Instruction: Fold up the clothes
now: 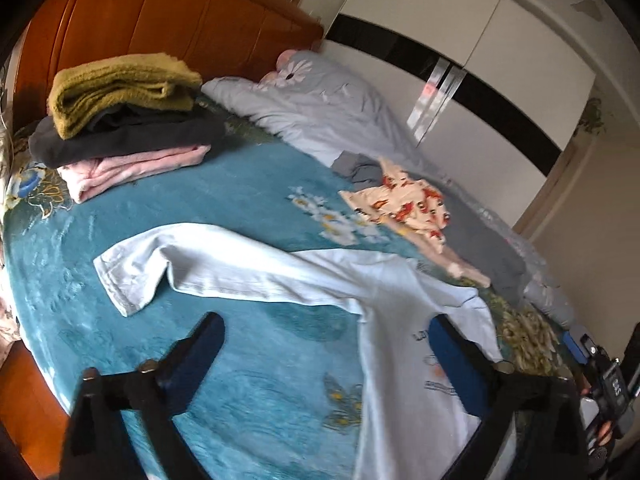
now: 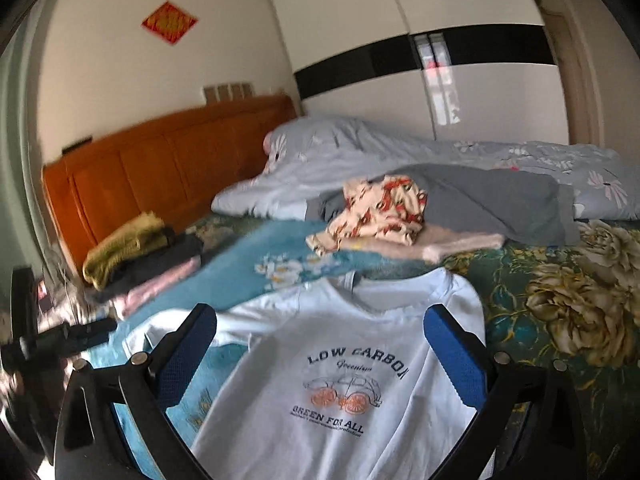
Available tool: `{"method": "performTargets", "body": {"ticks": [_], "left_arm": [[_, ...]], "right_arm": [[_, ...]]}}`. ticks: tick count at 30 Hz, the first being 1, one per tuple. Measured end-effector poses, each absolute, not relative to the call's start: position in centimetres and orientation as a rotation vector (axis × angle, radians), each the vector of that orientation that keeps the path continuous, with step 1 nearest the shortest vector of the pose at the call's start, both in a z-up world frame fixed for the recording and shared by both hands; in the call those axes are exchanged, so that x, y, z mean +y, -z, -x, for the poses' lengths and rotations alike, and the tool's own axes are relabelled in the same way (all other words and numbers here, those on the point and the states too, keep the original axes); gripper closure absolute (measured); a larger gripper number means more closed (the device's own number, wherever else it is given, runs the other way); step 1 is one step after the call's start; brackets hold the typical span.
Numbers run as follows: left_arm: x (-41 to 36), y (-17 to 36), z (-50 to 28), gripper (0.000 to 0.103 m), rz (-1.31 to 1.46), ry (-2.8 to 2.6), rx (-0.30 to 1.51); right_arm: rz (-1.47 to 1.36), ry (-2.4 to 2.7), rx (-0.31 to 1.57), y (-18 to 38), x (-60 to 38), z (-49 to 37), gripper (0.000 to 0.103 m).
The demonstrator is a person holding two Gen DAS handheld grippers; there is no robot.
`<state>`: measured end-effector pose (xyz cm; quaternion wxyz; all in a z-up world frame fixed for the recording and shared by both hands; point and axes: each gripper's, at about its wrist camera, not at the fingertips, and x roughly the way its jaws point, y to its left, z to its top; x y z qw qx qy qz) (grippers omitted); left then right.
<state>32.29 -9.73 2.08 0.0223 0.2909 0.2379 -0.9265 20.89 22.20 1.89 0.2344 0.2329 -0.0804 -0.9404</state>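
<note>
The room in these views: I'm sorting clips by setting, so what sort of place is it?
A home bedroom, most likely: a bed with a wooden headboard, a sliding-door wardrobe along the wall, and a pale T-shirt spread on the teal blanket.

Place: a home bedroom, seen from my claws.
Bed: orange-brown wooden headboard [image 2: 168,168] at left; teal floral plush blanket [image 1: 248,360] across the frame's middle.
Bedding: pale grey-blue flowered quilt [image 2: 400,152], centre right.
Storage: white sliding wardrobe with black band [image 2: 440,52], upper right.
Wall: red diamond paper decoration [image 2: 169,21], upper left.
</note>
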Motion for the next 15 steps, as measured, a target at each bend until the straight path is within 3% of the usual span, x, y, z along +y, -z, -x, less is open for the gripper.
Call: {"method": "performTargets", "body": {"ticks": [4,9,15], "left_arm": [[-7.3,-2.2,-32.9,0.000,-0.866,2.900,0.687],[-3.9,-1.5,-32.9,0.000,-0.883,2.952,0.765],[2.2,0.7,-32.5,0.000,-1.077,3.035,0.607]], "right_arm": [[-0.687,2.589,-0.295,-2.4,23.6,-20.4,0.000],[-0.781,2.674,-0.223,-1.9,25.3,-20.6,0.000],[-0.992,2.738,-0.186,0.9,30.3,-22.3,0.000]]}}
